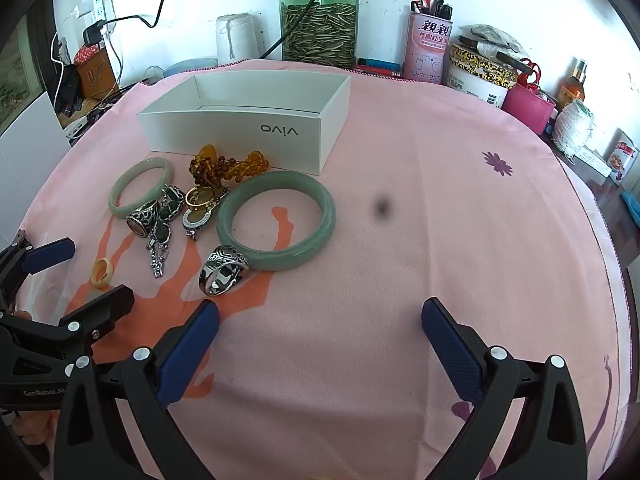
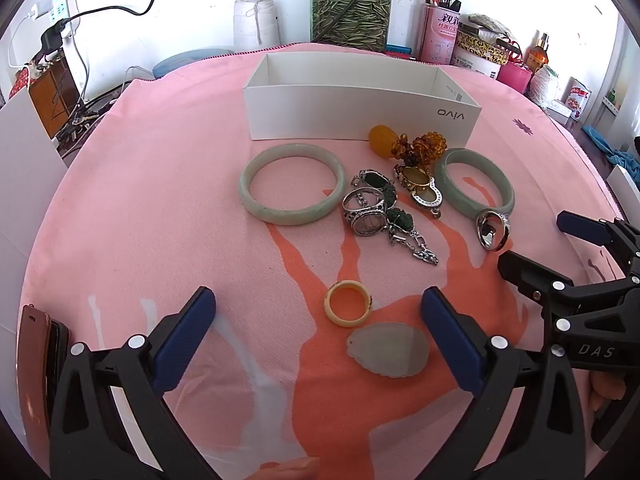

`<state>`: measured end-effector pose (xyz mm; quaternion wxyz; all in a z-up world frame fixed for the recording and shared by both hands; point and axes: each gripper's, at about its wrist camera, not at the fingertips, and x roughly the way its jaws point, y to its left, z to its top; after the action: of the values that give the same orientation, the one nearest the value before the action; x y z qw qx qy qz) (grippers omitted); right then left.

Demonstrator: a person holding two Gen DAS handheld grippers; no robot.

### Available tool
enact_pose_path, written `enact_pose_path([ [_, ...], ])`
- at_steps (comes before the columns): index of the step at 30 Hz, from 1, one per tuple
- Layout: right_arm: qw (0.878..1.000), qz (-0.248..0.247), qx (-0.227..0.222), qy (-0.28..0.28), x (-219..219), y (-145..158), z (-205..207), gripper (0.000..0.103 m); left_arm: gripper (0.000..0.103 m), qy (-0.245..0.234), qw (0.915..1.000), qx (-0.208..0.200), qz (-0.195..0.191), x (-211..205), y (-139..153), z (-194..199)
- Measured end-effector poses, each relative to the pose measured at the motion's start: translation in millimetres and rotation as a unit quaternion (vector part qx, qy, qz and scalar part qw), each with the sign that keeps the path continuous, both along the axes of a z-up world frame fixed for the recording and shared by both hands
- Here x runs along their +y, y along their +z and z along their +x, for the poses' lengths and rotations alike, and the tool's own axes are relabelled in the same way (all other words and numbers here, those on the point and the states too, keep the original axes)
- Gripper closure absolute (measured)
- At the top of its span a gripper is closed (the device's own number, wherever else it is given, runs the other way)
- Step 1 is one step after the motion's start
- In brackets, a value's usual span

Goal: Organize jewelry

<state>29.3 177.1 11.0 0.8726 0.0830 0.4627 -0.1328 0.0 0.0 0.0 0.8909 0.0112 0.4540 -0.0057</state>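
Note:
A white vivo box [image 1: 248,120] [image 2: 352,112] stands open and empty on the pink cloth. In front of it lie two jade bangles [image 1: 276,220] [image 2: 292,184], an amber bead string [image 1: 228,166], silver rings [image 1: 224,268] [image 2: 366,214], a chain with green stones [image 2: 400,224], a cream ring [image 2: 349,303] and a pale jade pendant [image 2: 388,350]. My left gripper [image 1: 320,316] is open and empty, just below the filigree silver ring. My right gripper [image 2: 320,304] is open and empty, its fingers either side of the cream ring and pendant.
A seed jar [image 1: 318,20], thread spools, a pink can of pens [image 1: 428,48], tins and a pink basket [image 1: 528,106] line the back edge. Cables and a charger hang at the back left. A phone in a brown case [image 2: 36,360] lies at the cloth's left edge.

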Motion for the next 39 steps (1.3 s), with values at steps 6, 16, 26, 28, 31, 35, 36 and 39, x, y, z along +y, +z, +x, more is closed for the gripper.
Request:
enact_pose_path([
  [6,1.000,0.000,0.000,0.000,0.0,-0.1,0.0,0.005,0.004,0.000,1.0000,0.000,0.000,0.0,0.0,0.0],
  [16,1.000,0.000,0.000,0.000,0.1,0.1,0.4,0.005,0.004,0.000,1.0000,0.000,0.000,0.2,0.0,0.0],
  [26,1.000,0.000,0.000,0.008,1.0,0.4,1.4,0.005,0.004,-0.004,1.0000,0.000,0.001,-0.5,-0.2,0.2],
  [28,1.000,0.000,0.000,0.010,-0.2,0.3,0.8,0.005,0.004,-0.005,1.0000,0.000,0.001,-2.2,1.1,0.4],
  [31,1.000,-0.001,0.000,0.016,0.1,0.2,2.3,0.005,0.004,-0.009,1.0000,0.000,0.000,-2.9,1.5,0.1],
  [35,1.000,0.001,-0.001,0.023,-0.9,0.0,2.9,0.005,0.004,-0.014,0.9999,0.000,0.002,-5.3,0.2,-0.1],
  [36,1.000,0.001,-0.001,0.023,-1.0,0.0,3.0,0.005,0.004,-0.014,0.9999,0.000,0.002,-5.2,0.2,-0.4],
  [39,1.000,0.000,-0.001,0.023,-0.5,0.1,3.3,0.005,0.004,-0.014,0.9999,0.000,0.002,-5.6,0.1,-0.3],
])
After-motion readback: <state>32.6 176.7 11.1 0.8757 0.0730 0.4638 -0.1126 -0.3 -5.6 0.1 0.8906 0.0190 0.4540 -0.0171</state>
